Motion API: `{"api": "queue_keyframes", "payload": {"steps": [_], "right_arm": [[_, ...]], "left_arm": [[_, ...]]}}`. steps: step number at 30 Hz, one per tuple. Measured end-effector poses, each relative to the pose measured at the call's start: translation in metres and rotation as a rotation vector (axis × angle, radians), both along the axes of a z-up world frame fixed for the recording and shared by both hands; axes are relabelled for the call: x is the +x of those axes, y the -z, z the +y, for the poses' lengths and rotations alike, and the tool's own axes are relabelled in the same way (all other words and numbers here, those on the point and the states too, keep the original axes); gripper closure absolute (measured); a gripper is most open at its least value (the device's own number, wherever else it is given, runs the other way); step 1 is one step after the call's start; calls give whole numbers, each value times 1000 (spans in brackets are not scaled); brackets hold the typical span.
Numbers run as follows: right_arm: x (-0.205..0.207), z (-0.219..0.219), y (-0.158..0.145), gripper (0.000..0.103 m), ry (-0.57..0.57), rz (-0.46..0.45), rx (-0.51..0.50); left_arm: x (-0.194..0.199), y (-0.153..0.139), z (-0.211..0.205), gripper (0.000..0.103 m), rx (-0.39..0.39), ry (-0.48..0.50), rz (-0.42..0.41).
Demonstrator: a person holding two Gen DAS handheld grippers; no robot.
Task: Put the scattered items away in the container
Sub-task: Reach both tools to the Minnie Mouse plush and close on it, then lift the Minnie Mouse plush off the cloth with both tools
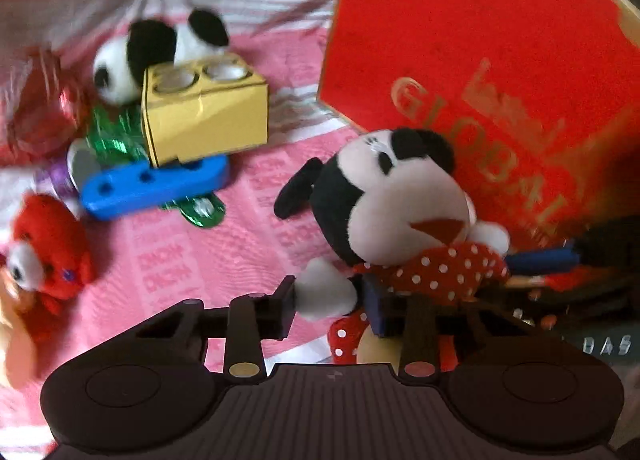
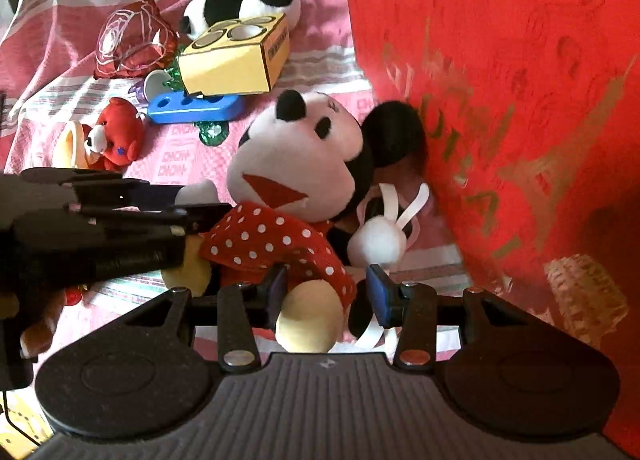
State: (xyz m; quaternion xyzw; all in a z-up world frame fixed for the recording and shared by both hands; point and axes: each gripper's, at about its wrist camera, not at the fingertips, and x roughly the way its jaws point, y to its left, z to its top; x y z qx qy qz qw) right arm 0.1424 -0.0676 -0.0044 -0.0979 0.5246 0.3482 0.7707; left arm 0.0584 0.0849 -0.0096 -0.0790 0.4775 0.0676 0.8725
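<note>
Right gripper [image 2: 326, 294] clamps mouse plush [image 2: 296, 163] foot; left gripper [image 1: 330, 306] pinches its hand, beside red box [image 2: 500, 99].

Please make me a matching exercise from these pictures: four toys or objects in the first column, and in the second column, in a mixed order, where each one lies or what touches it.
Things:
1. mouse doll
2. yellow box
3. panda
4. red bear

Places:
A. behind the yellow box, farthest back on the cloth
B. resting on the blue block
C. beside the red container, between both grippers' fingers
D. at the left, next to a pale yellow toy

Pairs: 1-C, 2-B, 3-A, 4-D
</note>
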Motion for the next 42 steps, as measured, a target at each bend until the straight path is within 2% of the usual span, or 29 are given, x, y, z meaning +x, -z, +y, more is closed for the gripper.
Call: {"api": "queue_keyframes", "payload": {"steps": [2,7,13,15,17,18,19,20,23,25,28,31,39,42], "right_arm": [[0,-1,0,54,1,6,5],[4,-6,-7,54,26,-3,26],[9,-5,-19,53,50,-6,64],[10,-3,-29,53,47,-32,84],[9,4,-35,53,36,-78,74],[10,9,-34,55,30,-98,47],[11,13,-31,62,27,-102,24],[12,16,-25,68,32,-83,11],[16,18,-7,73,65,-7,21],[17,20,-1,73,92,-29,36],[23,25,8,73,131,-11,65],[23,32,17,77,126,-15,57],[23,36,16,79,92,-23,33],[24,35,17,77,99,-16,39]], "left_arm": [[-6,0,-5,58,24,9,-1],[-26,2,2,62,-29,-14,15],[-38,9,8,62,-53,-56,27],[-40,12,11,59,-59,-63,27],[-43,14,11,60,-61,-68,29],[-45,14,11,61,-60,-68,28],[-46,14,10,62,-59,-68,26],[-47,14,9,62,-59,-70,23],[-48,14,8,61,-63,-76,16],[-49,14,8,61,-65,-75,16],[-49,15,9,61,-60,-56,22],[-49,12,12,53,-36,-24,17],[-39,13,17,51,-17,84,37],[-31,17,21,49,-55,62,47]]}}
